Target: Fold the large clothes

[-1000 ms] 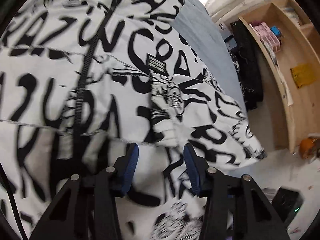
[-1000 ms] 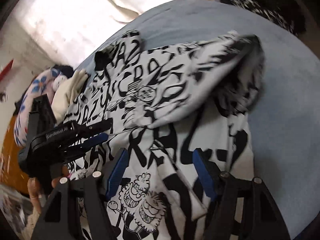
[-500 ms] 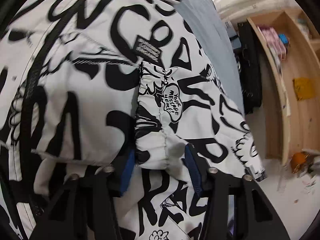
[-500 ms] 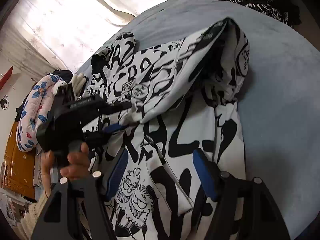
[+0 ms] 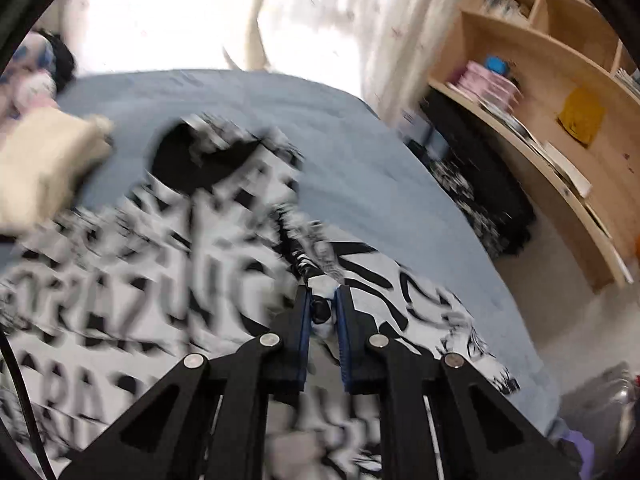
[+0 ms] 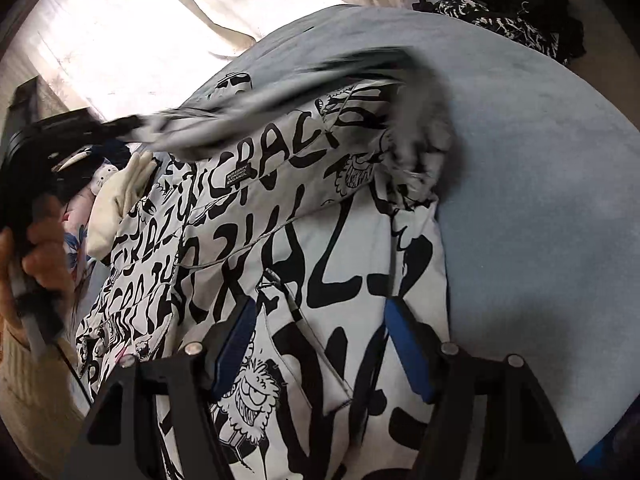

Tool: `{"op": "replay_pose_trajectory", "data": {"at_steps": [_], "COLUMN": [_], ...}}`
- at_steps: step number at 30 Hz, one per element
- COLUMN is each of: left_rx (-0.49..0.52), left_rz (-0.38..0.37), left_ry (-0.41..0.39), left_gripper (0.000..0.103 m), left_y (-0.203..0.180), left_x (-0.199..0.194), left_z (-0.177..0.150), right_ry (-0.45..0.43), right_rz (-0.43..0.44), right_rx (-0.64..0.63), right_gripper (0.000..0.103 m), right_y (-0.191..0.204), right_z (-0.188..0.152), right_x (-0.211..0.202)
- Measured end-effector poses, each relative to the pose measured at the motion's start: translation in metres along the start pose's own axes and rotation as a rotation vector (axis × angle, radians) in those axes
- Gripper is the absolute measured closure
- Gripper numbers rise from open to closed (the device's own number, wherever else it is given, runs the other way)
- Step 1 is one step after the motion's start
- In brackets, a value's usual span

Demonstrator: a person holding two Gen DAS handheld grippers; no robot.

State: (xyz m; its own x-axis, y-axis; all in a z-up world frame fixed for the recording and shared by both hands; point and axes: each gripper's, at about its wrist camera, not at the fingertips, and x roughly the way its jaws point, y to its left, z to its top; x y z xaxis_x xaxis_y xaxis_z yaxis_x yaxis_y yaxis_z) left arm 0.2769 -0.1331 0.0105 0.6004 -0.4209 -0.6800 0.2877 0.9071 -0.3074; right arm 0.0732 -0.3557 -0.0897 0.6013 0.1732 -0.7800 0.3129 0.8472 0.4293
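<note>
since a second ago the left gripper (image 5: 324, 312) has been closing, now pinching the jacket (image 6: 320, 216) sleeve (image 5: 320, 268) and lifting it; right gripper (image 6: 320, 344) hangs open, folding barely begun.

The left gripper (image 5: 323, 312), black-framed with blue-padded fingers (image 5: 305, 320), has just been closing and now pinches a bunched fold of the white jacket with black graffiti lettering (image 6: 320, 248), its fingers nearly together on the cloth. In the right wrist view, the person's left hand (image 6: 28, 256) wraps the gripper's handle, a cream knitted sleeve (image 6: 24, 376) at the wrist. The right gripper (image 6: 320, 344) points steeply down over the jacket, its blue-padded fingers spread wide, nothing pressed between them.
</note>
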Motion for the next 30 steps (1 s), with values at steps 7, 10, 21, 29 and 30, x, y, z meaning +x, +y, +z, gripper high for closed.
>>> {"op": "replay_pose_trajectory", "data": {"at_steps": [7,10,21,29,30], "left_rx": [-0.076,-0.112,-0.296,-0.196,-0.154], "left_rz": [0.182,0.225,0.086,0.085,0.081], "left_ry": [0.078,0.171,0.297,0.346,0.349], "left_gripper": [0.093,0.092,0.040,0.045,0.066], "left_y": [0.102,0.136,0.206,0.193,0.185], "left_x": [-0.010,0.002,0.025,0.075,0.079], "left_z": [-0.033,-0.058,-0.070,-0.048,-0.045], "right_ry": [0.007,0.015,0.037,-0.012,0.002], "right_rz": [-0.031,-0.055,-0.041,-0.126,-0.137], "right_rx": [-0.030,-0.046,-0.079,0.002,0.012], "right_gripper": [0.036,0.036,0.036,0.035,0.035], "right_y": [0.008,0.013,0.026,-0.008,-0.013], "right_z": [-0.002,-0.001,0.017,0.073,0.079], "right_x": [0.001,0.004,-0.001,-0.008,-0.003]}}
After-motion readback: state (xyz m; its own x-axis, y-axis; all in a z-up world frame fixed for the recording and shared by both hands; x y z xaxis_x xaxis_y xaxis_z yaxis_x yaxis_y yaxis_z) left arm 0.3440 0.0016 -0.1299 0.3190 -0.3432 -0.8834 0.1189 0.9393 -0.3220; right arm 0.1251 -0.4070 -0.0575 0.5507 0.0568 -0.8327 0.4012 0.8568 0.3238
